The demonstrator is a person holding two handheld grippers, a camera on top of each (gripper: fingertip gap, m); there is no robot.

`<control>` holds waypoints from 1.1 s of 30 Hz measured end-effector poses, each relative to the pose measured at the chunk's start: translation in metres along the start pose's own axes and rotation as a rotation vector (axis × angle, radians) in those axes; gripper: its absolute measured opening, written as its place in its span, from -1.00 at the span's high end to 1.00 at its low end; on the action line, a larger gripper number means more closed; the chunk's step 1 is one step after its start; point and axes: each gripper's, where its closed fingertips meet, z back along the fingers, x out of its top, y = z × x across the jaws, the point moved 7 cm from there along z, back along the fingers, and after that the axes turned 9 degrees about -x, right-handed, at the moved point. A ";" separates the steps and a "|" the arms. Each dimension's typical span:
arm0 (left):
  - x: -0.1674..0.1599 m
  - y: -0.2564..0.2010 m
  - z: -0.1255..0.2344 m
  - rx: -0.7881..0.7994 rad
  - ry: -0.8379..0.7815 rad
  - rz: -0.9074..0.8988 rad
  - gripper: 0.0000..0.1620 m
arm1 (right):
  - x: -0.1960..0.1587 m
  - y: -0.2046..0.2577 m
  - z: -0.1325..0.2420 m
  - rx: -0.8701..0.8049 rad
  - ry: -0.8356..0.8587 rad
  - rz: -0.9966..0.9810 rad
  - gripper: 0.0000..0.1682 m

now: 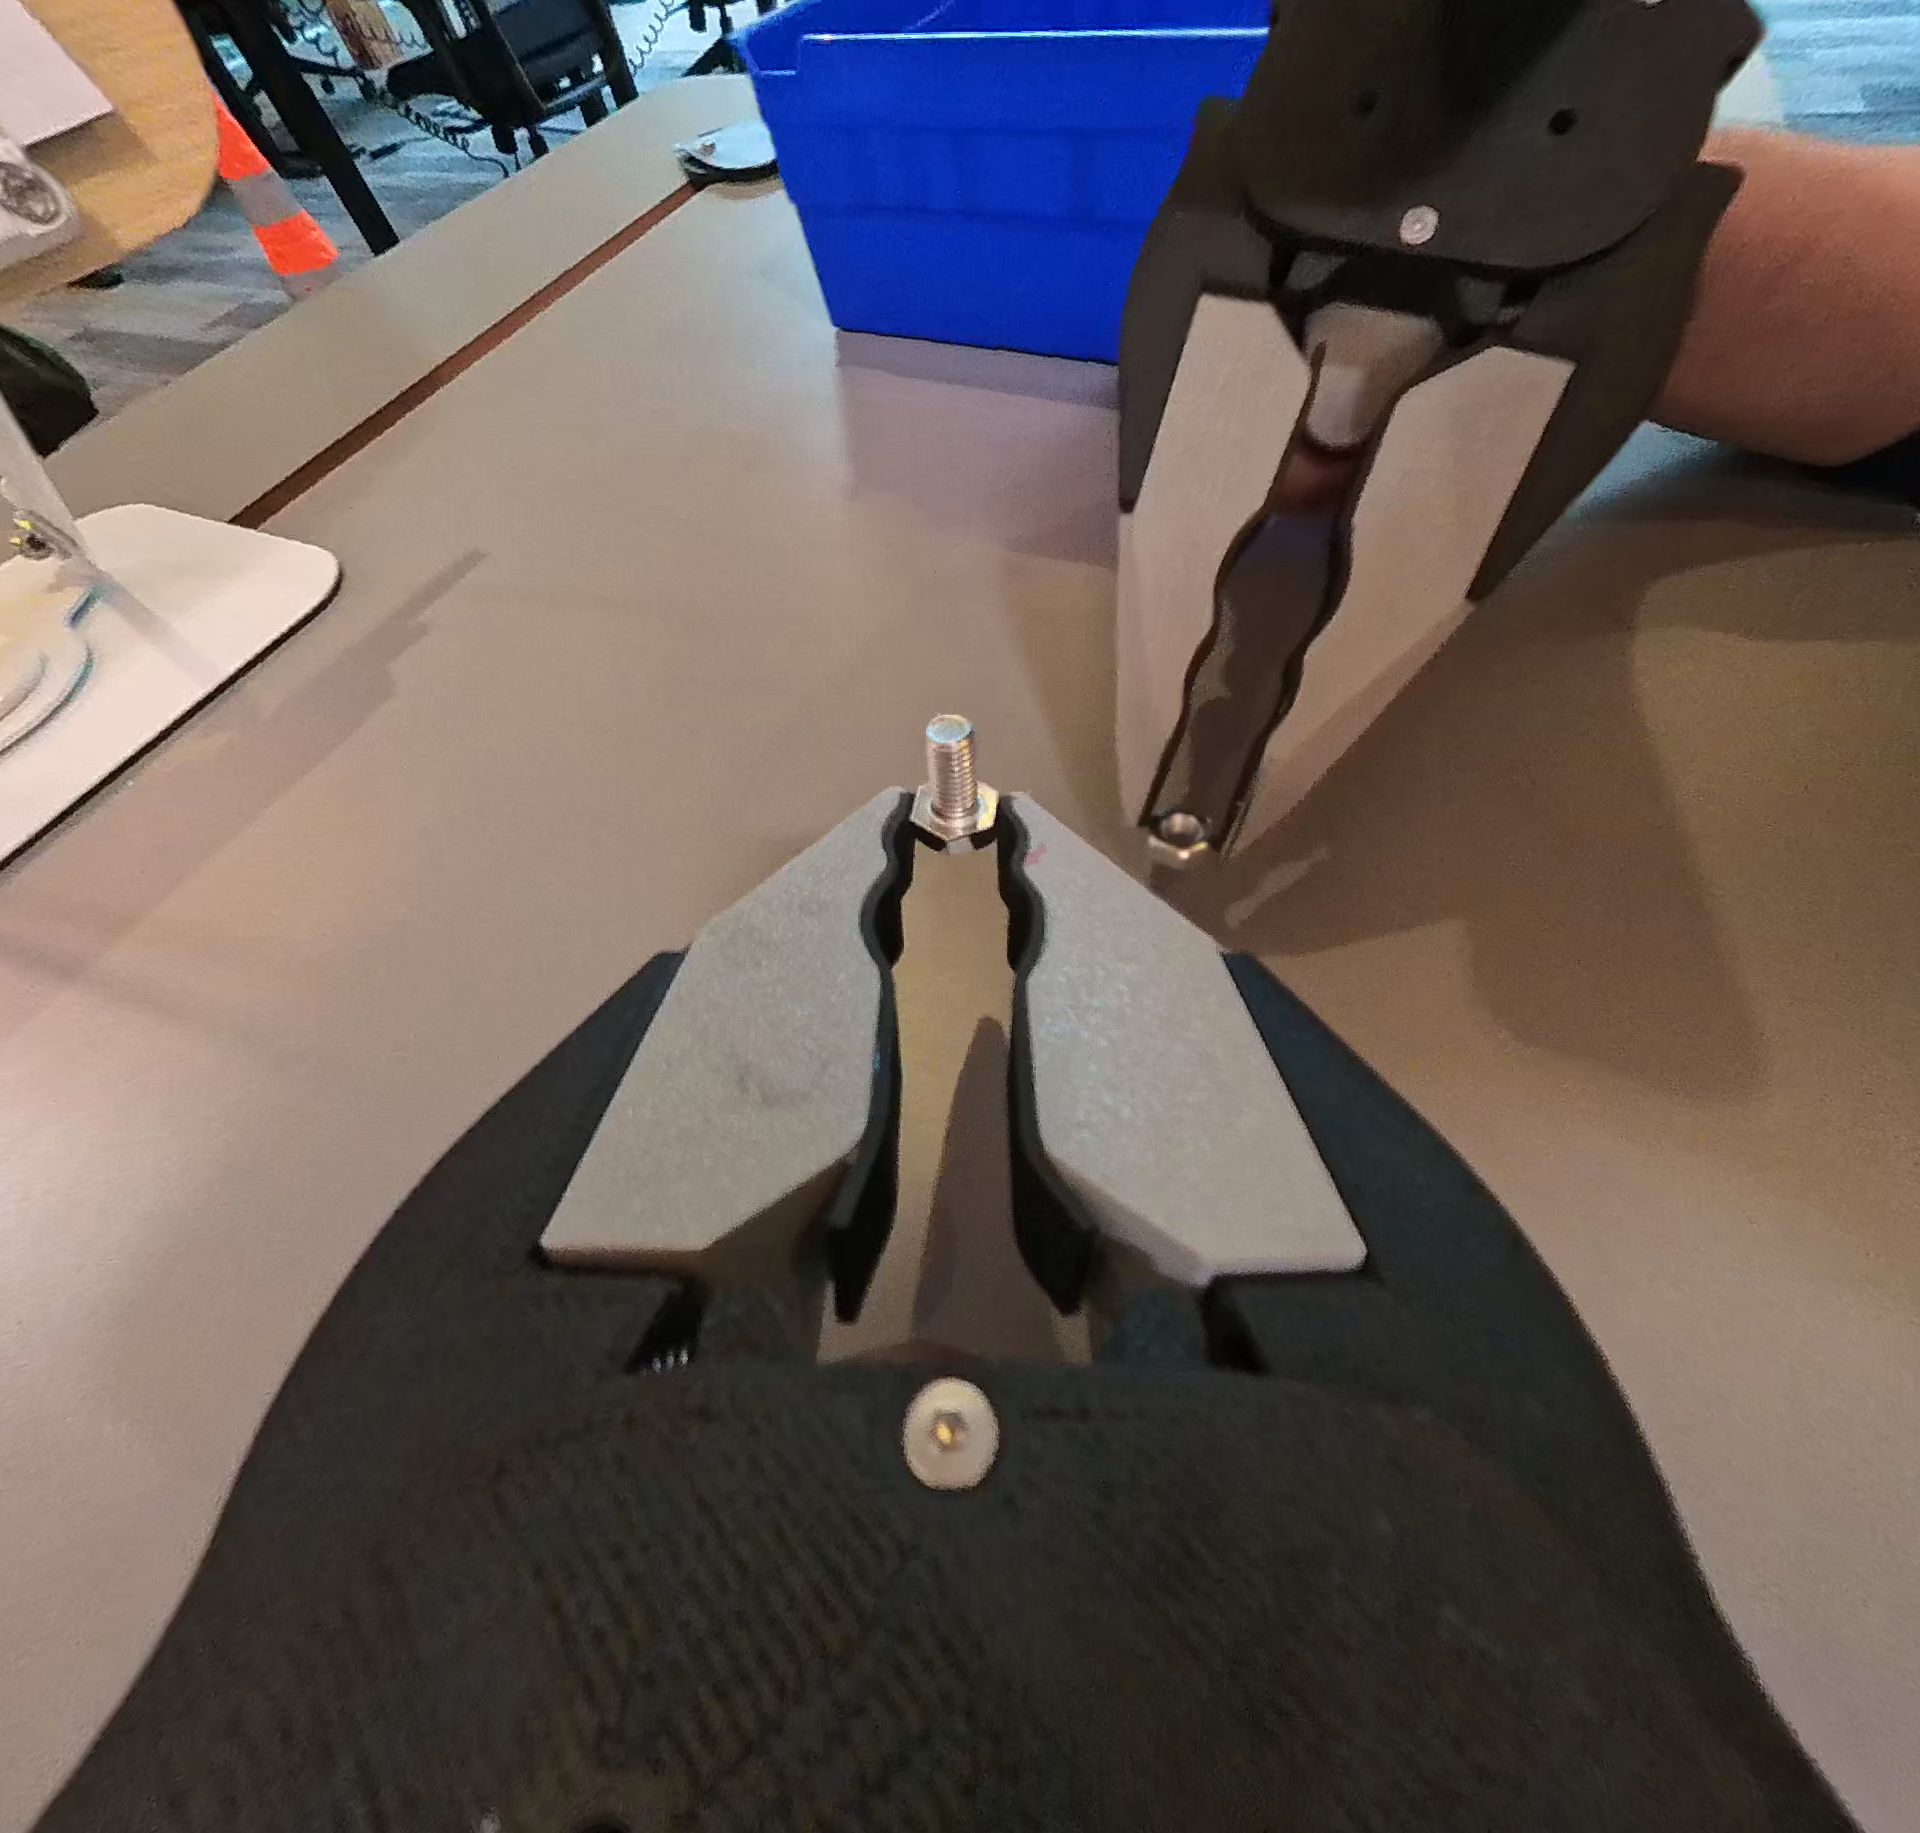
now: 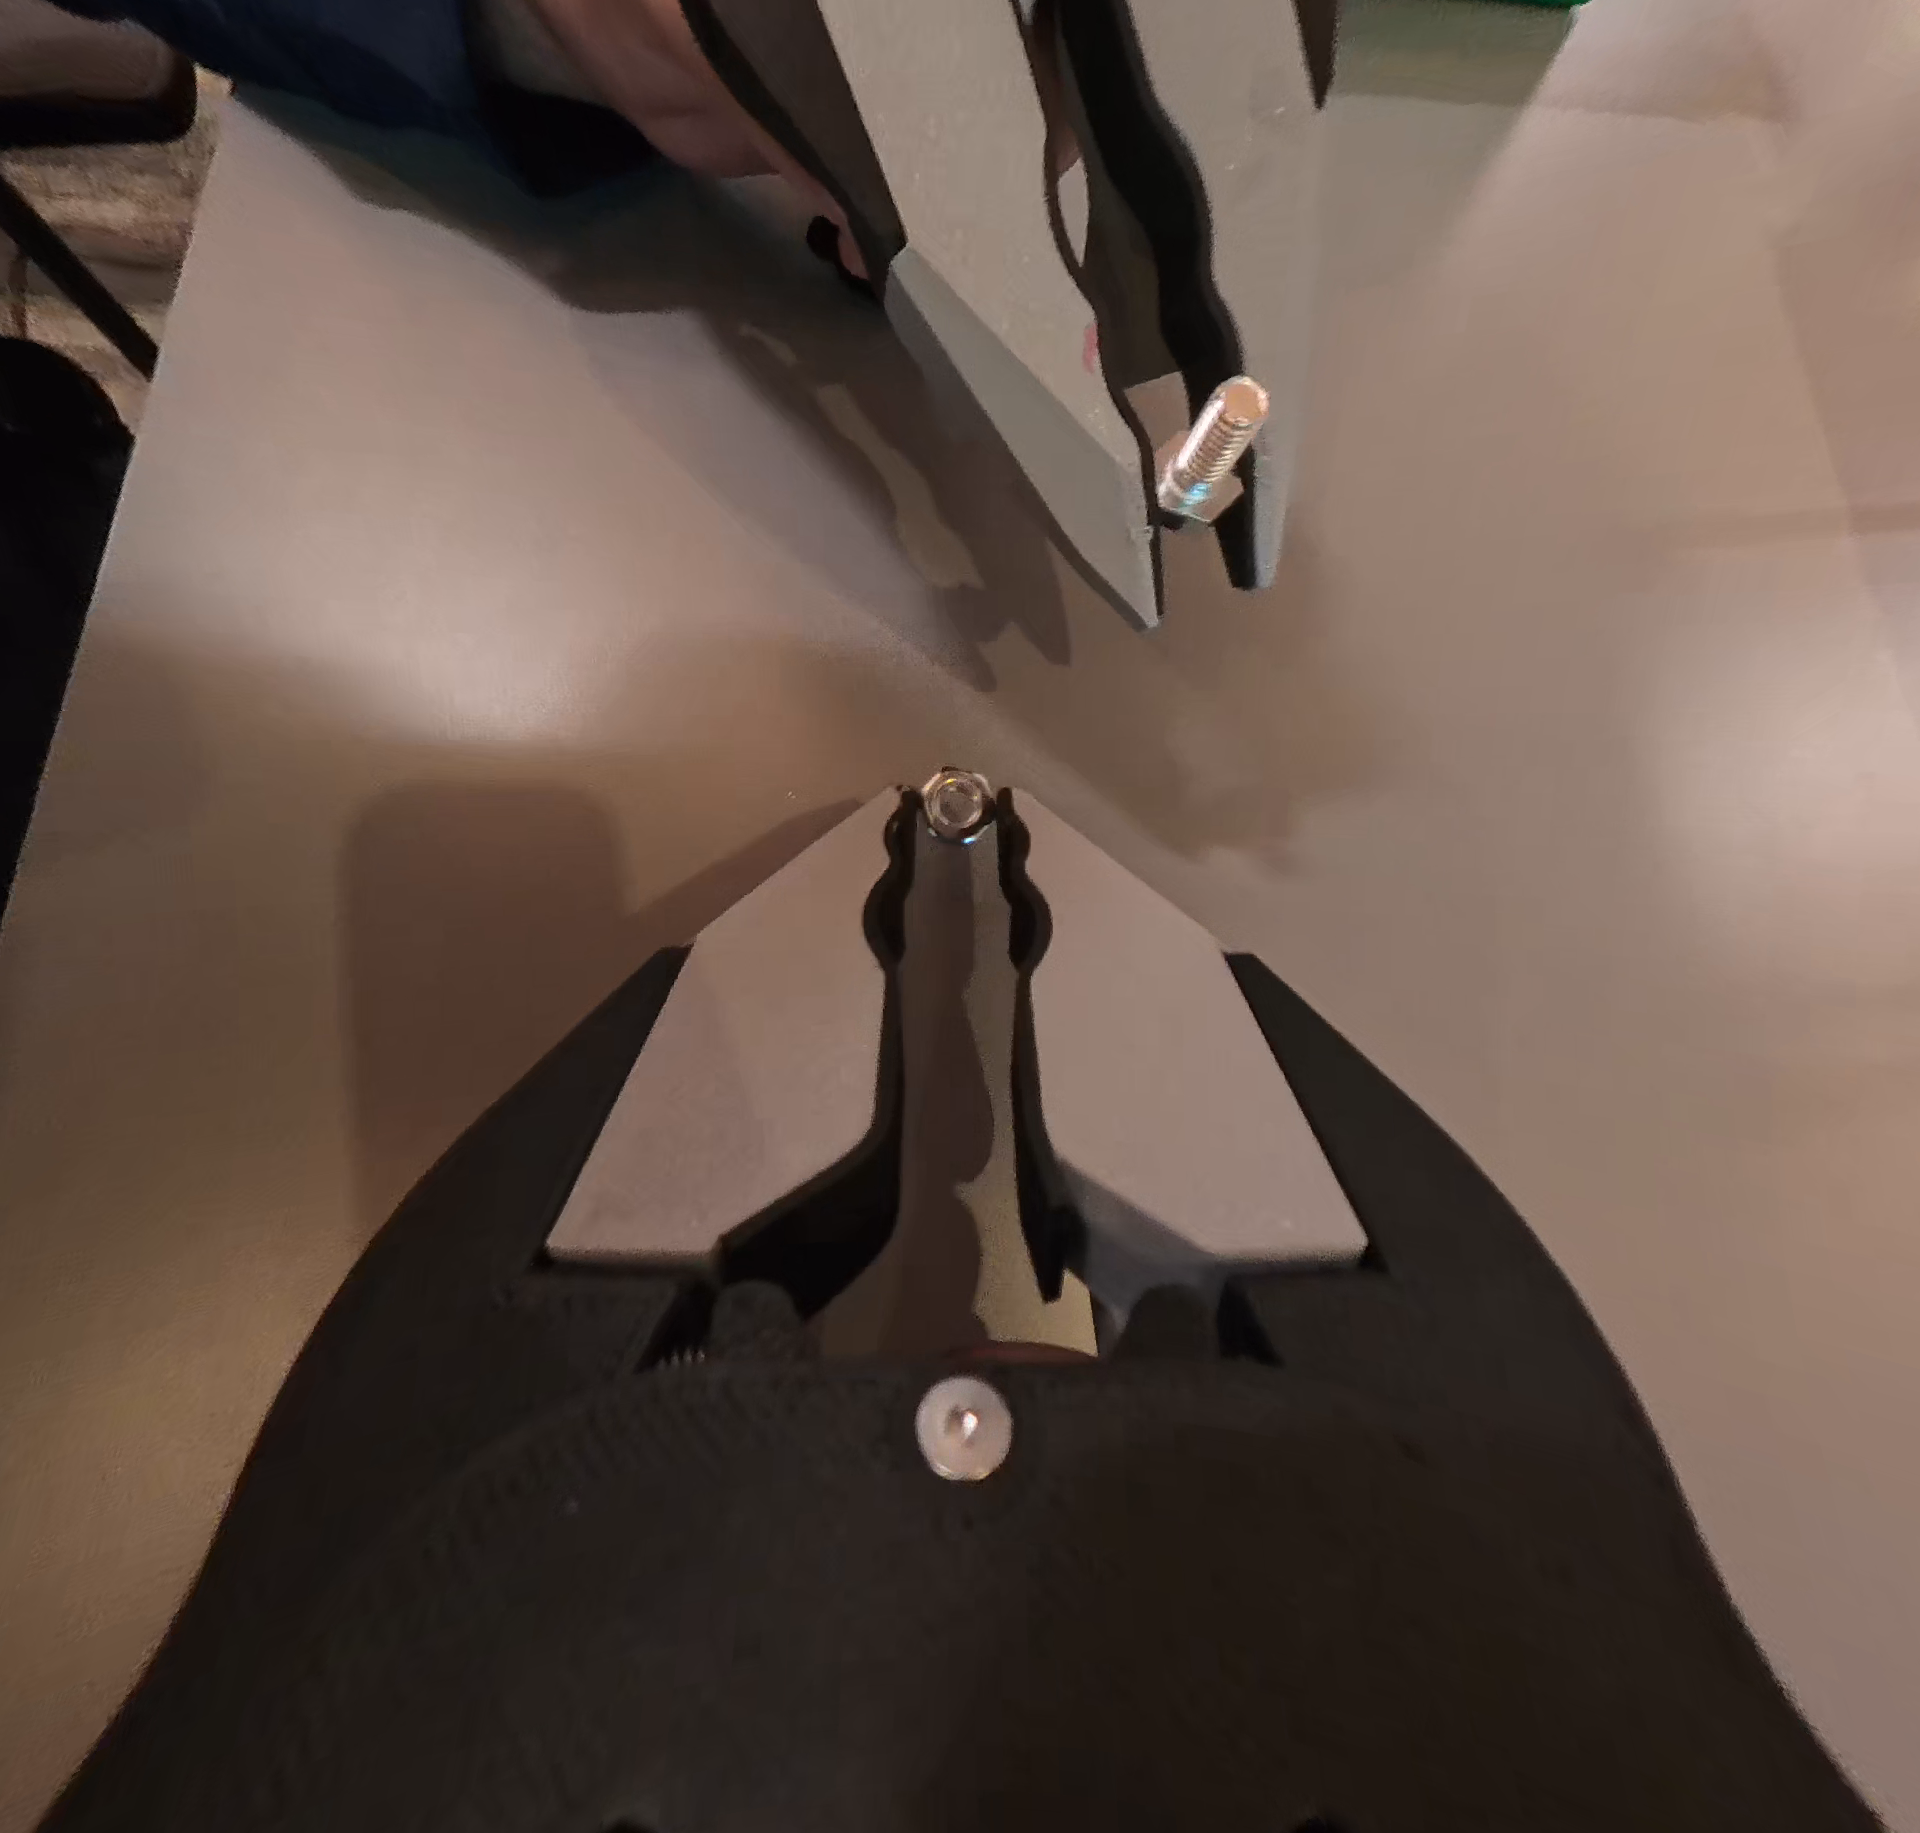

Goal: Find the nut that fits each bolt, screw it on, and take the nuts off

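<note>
- Gripping the hexagonal head of the bolt (image 1: 954,784) between its fingertips, the left gripper (image 1: 954,827) was seen nearly closed, with the threaded shank pointing up and away, bare of any nut.
- Just to the right and slightly farther off, the right gripper (image 1: 1184,833) was seen closed to a narrow gap around a small nut (image 1: 1181,829), held low over the table (image 1: 623,640); whether the nut touched the surface could not be told.
- In the right wrist view the nut (image 2: 958,809) was seen end-on between the fingertips of the right gripper (image 2: 958,815), with the bolt (image 2: 1210,453) well apart from it, tilted in the left gripper (image 2: 1195,526).
- The task was judged to be at an early stage: a bolt and a candidate nut were each held, but no threading had been started, and fit was untested. Aligning, screwing on and removal were judged to be left.
- The surface was a plain grey-brown table, lit unevenly and crossed by shadows of the tools.
- At the near left a white base plate (image 1: 156,630) was seen; farther back, a blue bin (image 1: 987,173).
- Beyond, an orange cone (image 1: 281,225), dark desks and office chairs were visible.
</note>
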 end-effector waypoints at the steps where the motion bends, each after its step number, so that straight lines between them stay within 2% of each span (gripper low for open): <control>1: -0.001 0.001 0.001 0.004 0.003 0.008 0.83 | 0.001 -0.002 0.002 -0.009 -0.014 -0.009 0.86; 17: 0.000 -0.008 -0.003 -0.062 0.017 -0.021 0.84 | 0.042 -0.025 0.031 -0.075 -0.179 -0.113 0.86; 26: 0.005 -0.006 -0.001 -0.082 -0.055 0.033 0.84 | 0.070 -0.033 0.025 -0.057 -0.115 -0.137 0.86; 33: 0.006 -0.005 0.000 -0.086 -0.083 0.051 0.84 | 0.077 -0.036 0.020 -0.059 -0.060 -0.141 0.86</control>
